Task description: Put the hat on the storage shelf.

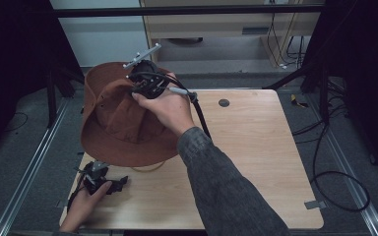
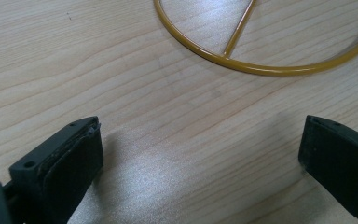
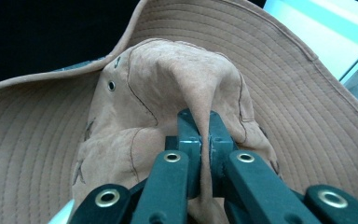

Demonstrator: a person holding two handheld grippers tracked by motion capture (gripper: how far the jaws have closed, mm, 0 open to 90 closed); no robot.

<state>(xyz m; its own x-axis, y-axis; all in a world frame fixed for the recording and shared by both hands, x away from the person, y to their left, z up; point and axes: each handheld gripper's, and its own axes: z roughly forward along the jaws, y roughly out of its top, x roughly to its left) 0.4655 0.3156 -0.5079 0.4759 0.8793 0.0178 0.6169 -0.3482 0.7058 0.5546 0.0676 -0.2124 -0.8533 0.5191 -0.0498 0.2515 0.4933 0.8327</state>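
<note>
Nearest, at about seven o'clock on the pale wooden bench point(image 1: 256, 162), the left hand-held gripper point(image 1: 109, 183) rested low with its black jaws spread wide and nothing between them. In the left gripper view, bare wood lay between the pads, and a mustard-yellow metal wire ring with a straight spoke point(image 2: 261, 70) lay on the bench just beyond, toward one o'clock. Farther off, around ten o'clock, the right hand-held gripper point(image 1: 137, 90) was pressed together on a fold of the crown of a rust-brown suede wide-brimmed hat point(image 1: 118, 123). The hat hung tilted from that pinch over the bench's far-left part, its stitched brim point(image 3: 37, 154) flaring all round the crown in the right gripper view.
</note>
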